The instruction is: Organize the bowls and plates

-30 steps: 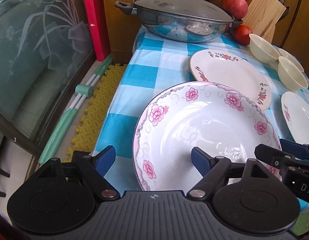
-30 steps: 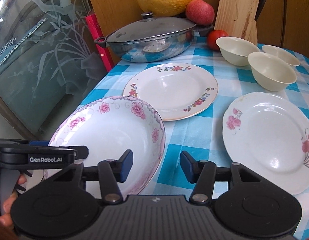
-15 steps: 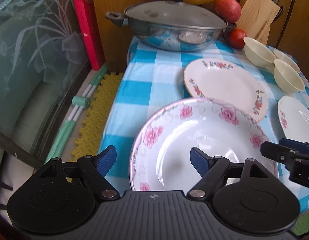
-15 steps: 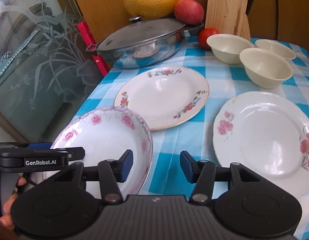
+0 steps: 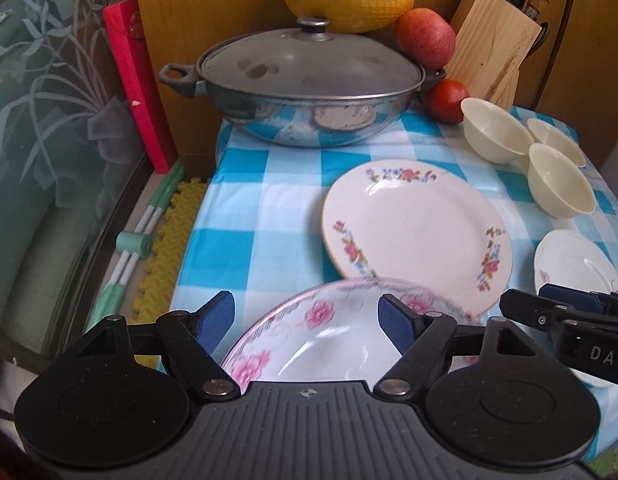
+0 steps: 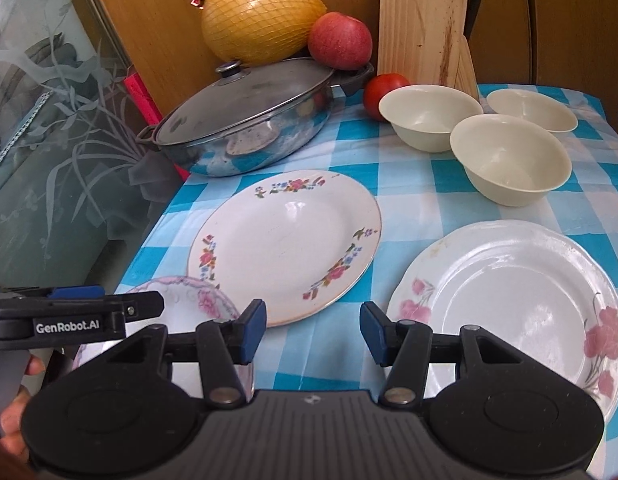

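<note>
Blue pads of the left gripper [image 5: 307,320] stand apart, empty, over the pink-flowered deep plate [image 5: 329,344] at the table's near edge, where a nudge could tip it off; "DAS" shows on the neighbouring tool. From the right, the right gripper [image 6: 313,330] gapes empty between two floral plates [image 6: 285,240], three bowls [image 6: 509,160] beyond; "GenRobot.AI" is legible.
</note>
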A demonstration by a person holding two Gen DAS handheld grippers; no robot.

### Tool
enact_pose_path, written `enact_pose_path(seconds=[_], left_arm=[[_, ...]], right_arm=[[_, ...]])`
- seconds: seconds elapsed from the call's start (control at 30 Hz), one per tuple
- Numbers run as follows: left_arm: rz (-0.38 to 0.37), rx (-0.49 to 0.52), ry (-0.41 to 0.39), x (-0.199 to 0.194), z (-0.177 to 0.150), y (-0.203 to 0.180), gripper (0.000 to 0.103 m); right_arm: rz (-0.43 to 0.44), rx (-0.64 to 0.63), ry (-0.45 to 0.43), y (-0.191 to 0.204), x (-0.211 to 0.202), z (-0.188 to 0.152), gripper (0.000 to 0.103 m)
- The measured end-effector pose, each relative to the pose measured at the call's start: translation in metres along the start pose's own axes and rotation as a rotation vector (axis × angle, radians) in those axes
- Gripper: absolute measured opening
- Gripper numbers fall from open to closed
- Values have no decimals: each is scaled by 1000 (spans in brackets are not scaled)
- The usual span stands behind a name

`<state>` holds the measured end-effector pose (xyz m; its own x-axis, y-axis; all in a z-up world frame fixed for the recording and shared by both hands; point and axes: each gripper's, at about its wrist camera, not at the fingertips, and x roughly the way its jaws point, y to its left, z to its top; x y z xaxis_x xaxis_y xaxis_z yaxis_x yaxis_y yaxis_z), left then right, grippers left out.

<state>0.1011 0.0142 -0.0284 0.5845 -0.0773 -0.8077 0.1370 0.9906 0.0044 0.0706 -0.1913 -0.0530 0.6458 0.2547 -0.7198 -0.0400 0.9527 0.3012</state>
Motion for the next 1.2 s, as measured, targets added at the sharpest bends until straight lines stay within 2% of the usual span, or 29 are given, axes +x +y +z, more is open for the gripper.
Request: enact_pose_path(seconds=[0.23, 0.33, 0.5, 0.7, 0.77, 0.83, 0.93, 1.1, 1.2], left_arm=[[-57, -35, 9, 19, 25, -2, 84], [-55, -35, 6, 28, 34, -3, 84], [-122, -66, 43, 47, 45, -1, 84], [-97, -58, 77, 72, 51, -3, 82], [-124, -67, 103, 79, 52, -1, 80], [-158, -87, 119, 83, 52, 0, 79], [-171, -74, 116, 83, 52, -4, 76], [-141, -8, 108, 86, 51, -18, 75], [-119, 23, 114, 87, 51, -24, 75]], right_arm=[[-9, 5, -25, -7, 11, 23, 49], [-21, 12, -22, -12, 20, 32, 49], [-23, 30, -6, -21, 36, 44, 49], [16, 87, 34, -32, 50, 50, 49], [33, 107, 49, -35, 52, 51, 49], [45, 123, 65, -37, 56, 51, 46], [41, 124, 75, -38, 59, 51, 41], [64, 167, 94, -46, 62, 49, 35], [72, 137, 98, -46, 62, 48, 35]])
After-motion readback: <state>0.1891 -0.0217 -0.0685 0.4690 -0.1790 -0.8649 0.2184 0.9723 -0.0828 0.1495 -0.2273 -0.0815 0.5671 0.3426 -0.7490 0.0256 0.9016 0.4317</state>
